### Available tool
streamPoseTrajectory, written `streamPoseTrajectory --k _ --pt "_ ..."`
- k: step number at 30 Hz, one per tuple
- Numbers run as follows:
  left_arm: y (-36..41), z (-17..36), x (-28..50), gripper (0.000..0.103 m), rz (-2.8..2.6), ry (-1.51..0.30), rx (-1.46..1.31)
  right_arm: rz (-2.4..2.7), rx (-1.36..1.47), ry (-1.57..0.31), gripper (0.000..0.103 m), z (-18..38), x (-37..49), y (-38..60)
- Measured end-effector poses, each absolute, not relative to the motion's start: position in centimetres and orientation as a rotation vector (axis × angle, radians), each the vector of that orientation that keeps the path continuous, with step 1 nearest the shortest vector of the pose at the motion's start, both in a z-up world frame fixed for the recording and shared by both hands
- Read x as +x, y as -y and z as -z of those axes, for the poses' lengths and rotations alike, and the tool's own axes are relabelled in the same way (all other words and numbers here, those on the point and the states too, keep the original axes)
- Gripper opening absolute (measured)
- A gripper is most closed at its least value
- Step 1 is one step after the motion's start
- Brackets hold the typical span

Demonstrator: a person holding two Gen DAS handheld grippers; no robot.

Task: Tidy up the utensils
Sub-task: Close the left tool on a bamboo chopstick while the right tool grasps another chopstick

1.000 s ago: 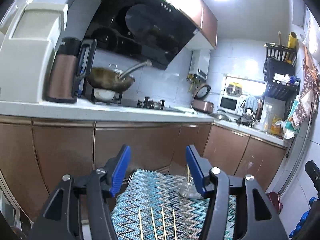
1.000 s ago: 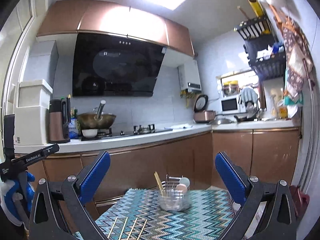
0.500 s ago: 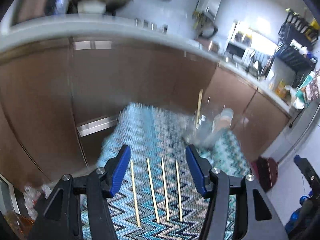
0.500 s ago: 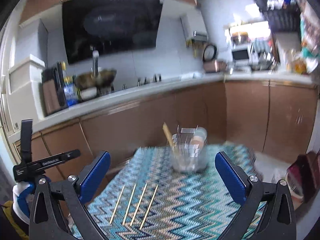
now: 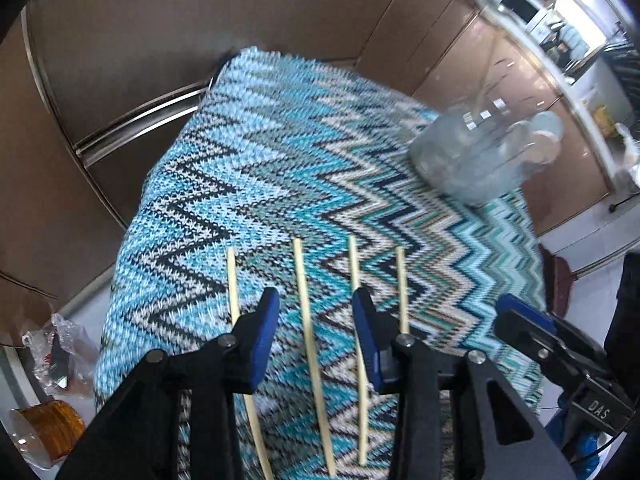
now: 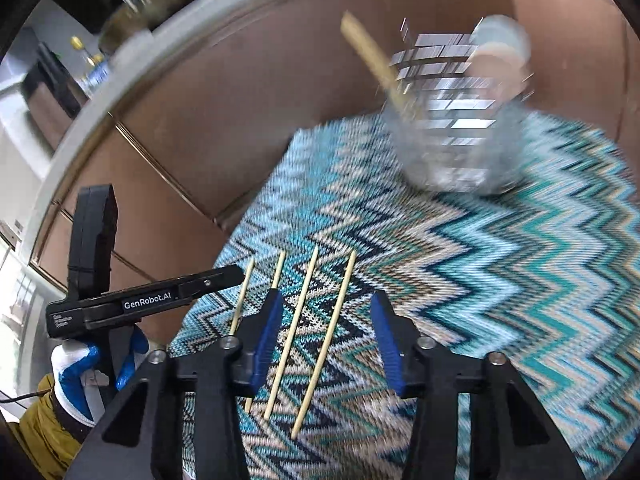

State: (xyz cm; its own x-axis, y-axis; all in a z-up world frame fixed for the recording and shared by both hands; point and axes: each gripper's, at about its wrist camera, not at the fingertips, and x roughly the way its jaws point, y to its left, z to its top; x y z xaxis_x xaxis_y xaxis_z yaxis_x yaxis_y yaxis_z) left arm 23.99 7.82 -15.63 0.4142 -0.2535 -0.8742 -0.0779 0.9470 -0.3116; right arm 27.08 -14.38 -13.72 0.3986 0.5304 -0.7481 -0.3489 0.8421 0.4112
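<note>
Change from the earlier frames: both wrist views have tipped down from the kitchen wall, range hood and worktop to the zigzag-knit cloth (image 5: 280, 184) covering the bench, and both grippers have come in over the row of sticks; the jaws of each have narrowed from a wide spread to a moderate gap. Chopsticks, loose: four, pale wood, lying flat on the cloth side by side, roughly parallel, apart from one another, at the near edge of the bench. Left gripper (image 5: 314, 318): jaws part-open, holding nothing, one chopstick (image 5: 308, 312) lying in the gap between its blue fingers (image 5: 262, 344), another chopstick (image 5: 233, 284) just outside the left finger, and two more at or beyond the right finger. Right gripper (image 6: 326, 324): jaws part-open, holding nothing, two chopsticks (image 6: 298, 320) lying in its gap, the other two at or left of its left finger. Whether any fingertip touches cloth or stick cannot be told. Utensil holder (image 6: 452, 132): one, clear glass or plastic, standing at the far right of the cloth, well apart from the loose sticks, blurred by motion; one wooden chopstick (image 6: 370, 58) leans out of it, with metal handles and a pale spoon bowl whose count cannot be told. Brown cabinet fronts (image 5: 180, 20) stand behind the bench. A blue-and-white gloved hand (image 6: 86, 372) grips the left tool in the right view.
</note>
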Motion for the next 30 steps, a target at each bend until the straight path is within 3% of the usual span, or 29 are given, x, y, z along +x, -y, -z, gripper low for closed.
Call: streamPoseTrajectory --k 14,23,30 --pt "-7.4 19.4 27.0 0.020 0.112 -1.302 -0.300 -0.517 0.067 -1.269 0.023 20.0 34.1 8.6" --pt "-6.3 19.8 27.3 0.015 0.040 -1.315 -0.237 -0.498 0.048 -1.278 0.010 20.8 34.6 8.3" --pt "-5.6 20.1 27.6 0.005 -0.025 -1.320 -0.275 -0.525 0.122 -1.262 0.008 20.8 34.1 9.6"
